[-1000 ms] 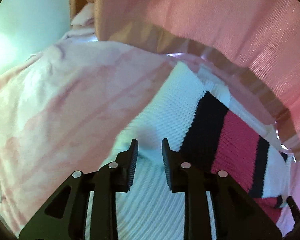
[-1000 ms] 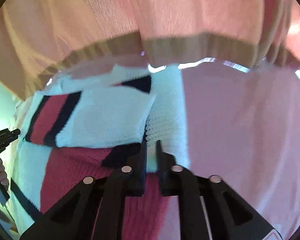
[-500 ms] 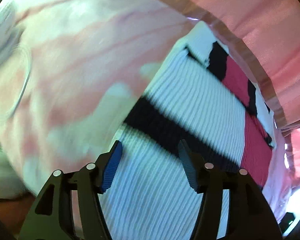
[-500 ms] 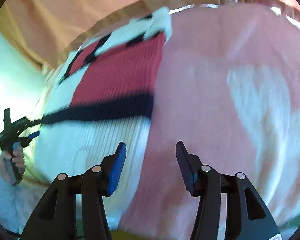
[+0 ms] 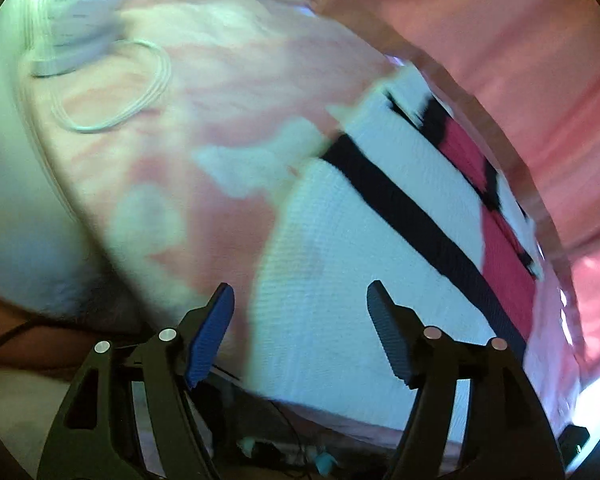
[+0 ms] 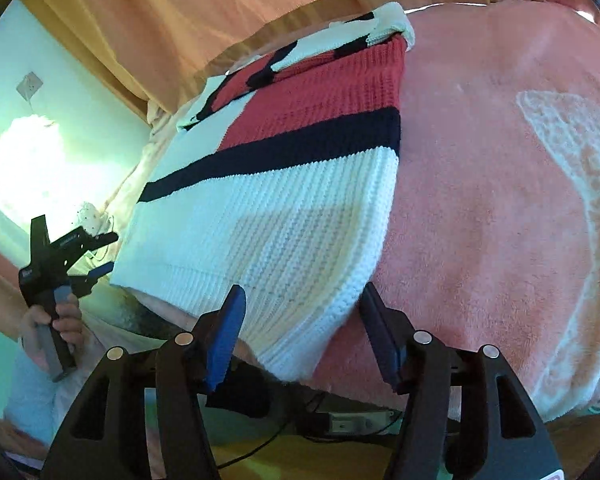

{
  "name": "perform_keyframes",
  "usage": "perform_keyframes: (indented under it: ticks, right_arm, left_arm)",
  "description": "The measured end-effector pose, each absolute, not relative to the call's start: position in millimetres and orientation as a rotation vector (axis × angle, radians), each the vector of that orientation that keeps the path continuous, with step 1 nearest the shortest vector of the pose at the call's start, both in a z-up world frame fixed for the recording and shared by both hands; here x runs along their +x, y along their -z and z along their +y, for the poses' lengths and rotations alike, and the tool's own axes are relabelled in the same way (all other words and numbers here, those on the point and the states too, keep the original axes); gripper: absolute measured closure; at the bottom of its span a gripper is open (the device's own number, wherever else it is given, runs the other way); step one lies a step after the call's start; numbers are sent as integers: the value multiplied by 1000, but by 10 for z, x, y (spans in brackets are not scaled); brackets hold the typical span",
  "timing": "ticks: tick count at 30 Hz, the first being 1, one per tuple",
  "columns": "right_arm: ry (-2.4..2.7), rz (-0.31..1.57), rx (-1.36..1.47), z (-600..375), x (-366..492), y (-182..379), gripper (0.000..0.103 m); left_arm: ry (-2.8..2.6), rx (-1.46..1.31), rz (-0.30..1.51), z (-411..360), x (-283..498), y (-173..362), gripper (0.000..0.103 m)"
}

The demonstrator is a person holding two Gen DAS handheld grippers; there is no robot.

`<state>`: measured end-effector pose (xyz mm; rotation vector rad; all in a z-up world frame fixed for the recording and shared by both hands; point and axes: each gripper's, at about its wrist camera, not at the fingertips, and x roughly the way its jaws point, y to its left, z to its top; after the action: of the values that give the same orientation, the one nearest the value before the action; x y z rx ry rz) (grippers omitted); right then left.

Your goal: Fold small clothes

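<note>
White, red and navy striped knit sweater (image 6: 276, 200) is lying flat at near edge of pink towelling bed cover (image 6: 480, 200). Left tool (image 5: 300, 324) and right tool (image 6: 300, 316) are opening, gripping nothing, bracketing hem corners. Likely next: pinching corners, folding hem away.

Left hand-held gripper (image 5: 300, 312) is pointing downward, jaws opening, pads gripping nothing. Right hand-held gripper (image 6: 302, 312) is angling down likewise, jaws opening, nothing pinched. The person's left hand (image 6: 54, 328) is wrapping the left tool's handle.
</note>
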<state>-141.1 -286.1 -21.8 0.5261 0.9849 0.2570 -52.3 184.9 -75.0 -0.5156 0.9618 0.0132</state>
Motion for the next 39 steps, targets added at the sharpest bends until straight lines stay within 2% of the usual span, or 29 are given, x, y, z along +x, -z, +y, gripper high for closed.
perform_keyframes:
  ticks: [3, 8, 9, 10, 11, 12, 13, 16, 23, 27, 33, 36, 39]
  right_arm:
    - [-264, 969, 547, -2888, -1407, 232, 44]
    - [-276, 939, 583, -2901, -1313, 252, 44]
    - [-279, 933, 589, -2900, -1288, 257, 44]
    - [-279, 926, 591, -2894, -1265, 260, 47]
    - [-277, 923, 587, -2878, -1234, 262, 54]
    - [-275, 929, 577, -2864, -1198, 274, 86]
    - [-264, 953, 575, -2863, -1143, 309, 96]
    - [-248, 906, 617, -2990, -1166, 200, 97]
    - [-151, 776, 542, -3492, -1654, -651, 97]
    - [-100, 809, 473, -3630, -2129, -865, 97]
    - [-130, 959, 411, -3466, -2857, -914, 97]
    - [-170, 923, 386, -3399, -2936, -1206, 97]
    - [-205, 798, 404, -3539, -2667, -1559, 97]
  left_arm:
    - [59, -530, 1022, 1813, -448, 851, 37]
    - [55, -383, 991, 1604, -407, 847, 37]
    - [68, -391, 985, 1599, -396, 848, 41]
    - [79, -390, 976, 1589, -377, 846, 60]
    - [88, -392, 984, 1579, -342, 861, 67]
    - [88, -401, 982, 1586, -325, 861, 87]
    - [118, -428, 994, 1580, -293, 881, 91]
    - [162, -430, 971, 1476, -339, 755, 92]
    - [307, -398, 904, 1204, -835, 202, 92]
    - [383, -365, 910, 1123, -1378, 46, 92]
    - [450, -411, 934, 1243, -2132, -89, 92]
    - [471, -415, 879, 1234, -2210, -378, 92]
    - [517, -370, 791, 1069, -1913, -698, 92]
